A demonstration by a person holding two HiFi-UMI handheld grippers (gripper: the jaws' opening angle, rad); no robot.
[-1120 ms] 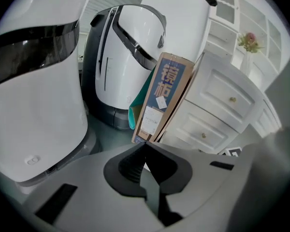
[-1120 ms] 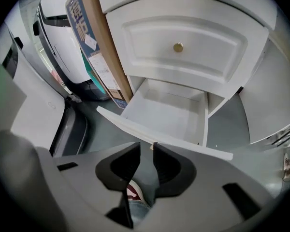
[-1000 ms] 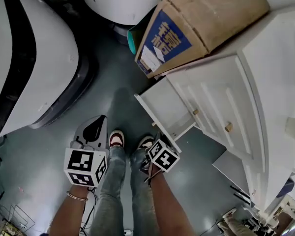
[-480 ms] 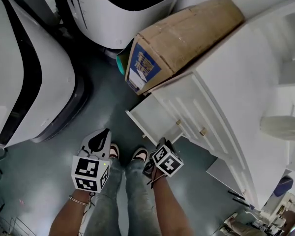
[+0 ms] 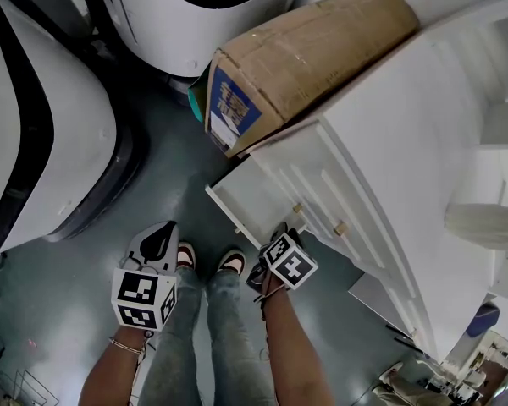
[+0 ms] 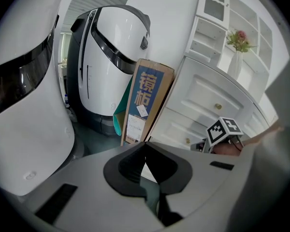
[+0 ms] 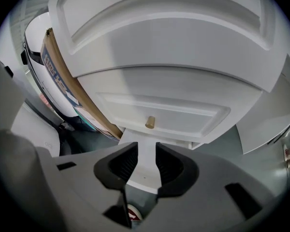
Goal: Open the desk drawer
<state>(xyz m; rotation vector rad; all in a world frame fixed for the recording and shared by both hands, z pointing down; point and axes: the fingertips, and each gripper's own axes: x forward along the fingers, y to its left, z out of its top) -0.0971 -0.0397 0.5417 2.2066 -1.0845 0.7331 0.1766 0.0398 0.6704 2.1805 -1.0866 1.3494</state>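
Drawer (image 5: 252, 194) pulled out, right tool (image 7: 146, 154) near its front, jaws just opening, spread, nothing pinched between them, left tool (image 6: 145, 149) pressed together, empty.

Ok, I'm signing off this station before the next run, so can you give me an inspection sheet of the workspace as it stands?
Surface: grey floor, with the person's shoes on it.
Job's things: white panelled desk; its white bottom drawer stands pulled out.
Clutter: brown cardboard box with a blue label, beside the desk.
Grippers: left gripper shut, empty; right gripper has just been opening, jaws apart, nothing held, open drawer beyond them.
Cables: nothing seen near the drawer.
Surroundings: large white-and-black machines around the floor space.
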